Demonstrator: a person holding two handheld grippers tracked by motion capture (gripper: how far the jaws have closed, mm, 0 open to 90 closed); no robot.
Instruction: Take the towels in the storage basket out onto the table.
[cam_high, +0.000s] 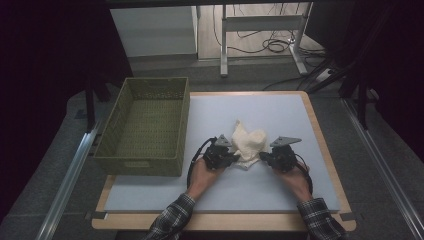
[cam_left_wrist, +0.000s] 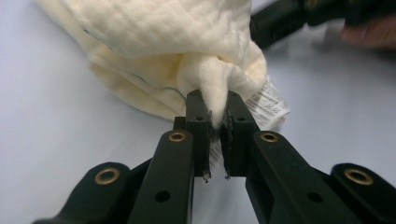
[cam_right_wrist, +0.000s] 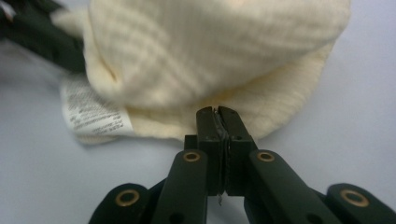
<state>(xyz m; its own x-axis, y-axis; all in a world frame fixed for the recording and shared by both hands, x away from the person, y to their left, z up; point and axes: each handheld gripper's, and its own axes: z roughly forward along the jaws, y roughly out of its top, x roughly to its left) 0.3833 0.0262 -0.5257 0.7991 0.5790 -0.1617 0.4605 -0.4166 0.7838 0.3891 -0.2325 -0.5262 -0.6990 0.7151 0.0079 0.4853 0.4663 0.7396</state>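
Observation:
A crumpled cream cloth (cam_high: 248, 142) lies on the pale blue mat, between my two grippers. My left gripper (cam_high: 235, 157) is at its left lower edge. In the left gripper view that gripper (cam_left_wrist: 215, 100) is shut on a bunched fold of the cloth (cam_left_wrist: 163, 37), beside the white care label (cam_left_wrist: 268, 105). My right gripper (cam_high: 263, 156) is at the cloth's right lower edge. In the right gripper view its jaws (cam_right_wrist: 217, 112) are pressed together right at the hem of the cloth (cam_right_wrist: 210, 56). I cannot tell whether a thin layer is caught between them. The label (cam_right_wrist: 91, 112) lies to the left.
An empty green woven basket (cam_high: 137, 162) stands on the left part of the table, close to my left hand. The mat (cam_high: 280, 110) lies on a wooden-edged board. Beyond the far edge are a desk frame and cables on the floor.

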